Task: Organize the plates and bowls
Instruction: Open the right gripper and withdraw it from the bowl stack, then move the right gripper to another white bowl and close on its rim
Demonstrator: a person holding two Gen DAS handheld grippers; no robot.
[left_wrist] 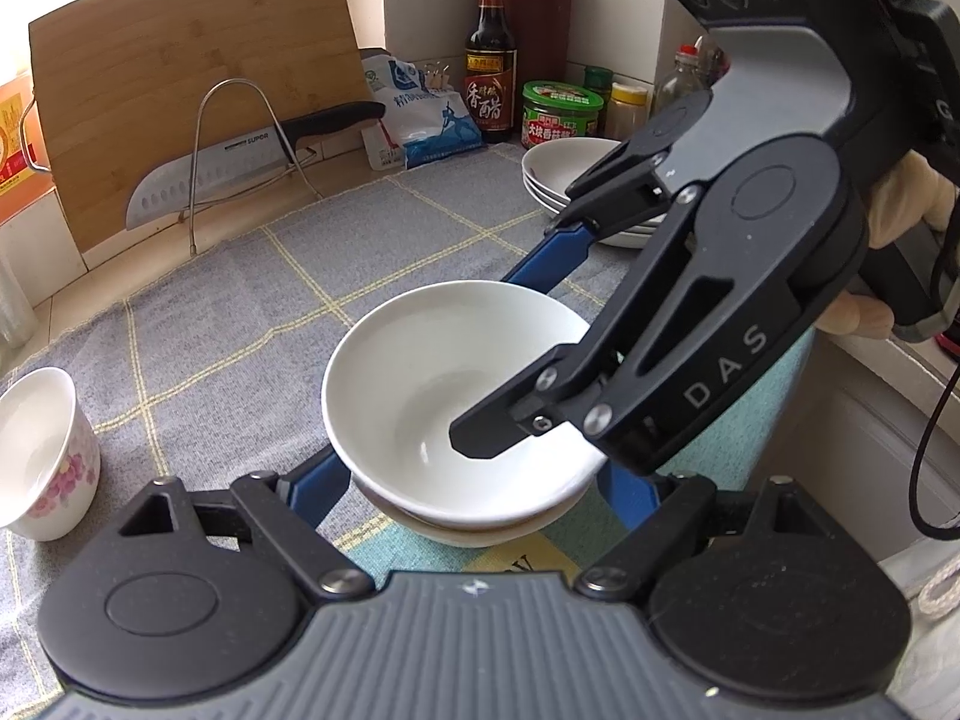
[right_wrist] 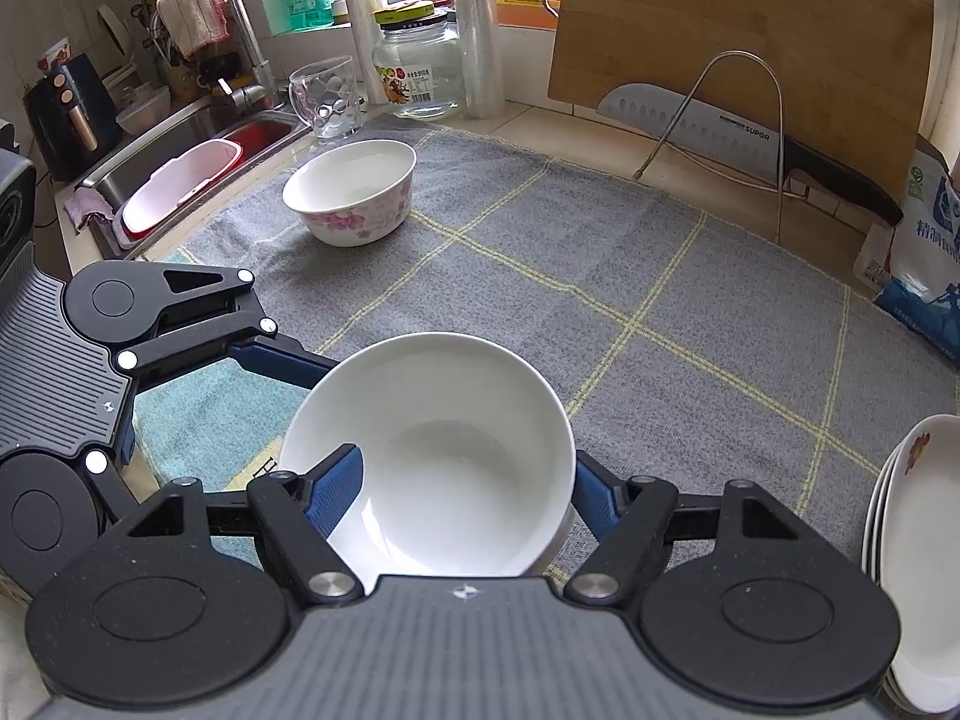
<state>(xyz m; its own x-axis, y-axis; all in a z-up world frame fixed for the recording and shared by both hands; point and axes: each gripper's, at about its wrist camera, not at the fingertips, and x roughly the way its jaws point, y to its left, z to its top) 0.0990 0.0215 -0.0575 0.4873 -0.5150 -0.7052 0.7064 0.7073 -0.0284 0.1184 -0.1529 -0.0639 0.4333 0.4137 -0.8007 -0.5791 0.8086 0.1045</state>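
Note:
Two plain white bowls sit nested over the grey checked cloth [left_wrist: 252, 324]. The upper bowl [left_wrist: 420, 372] [right_wrist: 456, 420] sits slightly askew in the lower bowl [left_wrist: 474, 531]. My left gripper [left_wrist: 471, 474] flanks the lower bowl, its blue fingers [left_wrist: 318, 480] tight against both sides. One of those fingers [right_wrist: 276, 360] meets the bowls in the right wrist view. My right gripper [left_wrist: 483, 360] [right_wrist: 468, 462] comes down from the upper right and is shut on the upper bowl. One of its fingers lies over the rim into the bowl, the other against the outer wall.
A floral bowl [left_wrist: 42, 462] [right_wrist: 354, 192] stands on the cloth, and a plate stack [left_wrist: 570, 168] [right_wrist: 912, 540] on the opposite side. Behind are a cutting board [left_wrist: 180, 90], a knife [left_wrist: 228, 174] on a wire rack, bottles and jars. A sink [right_wrist: 198, 138] and glass mug [right_wrist: 327, 96] are nearby.

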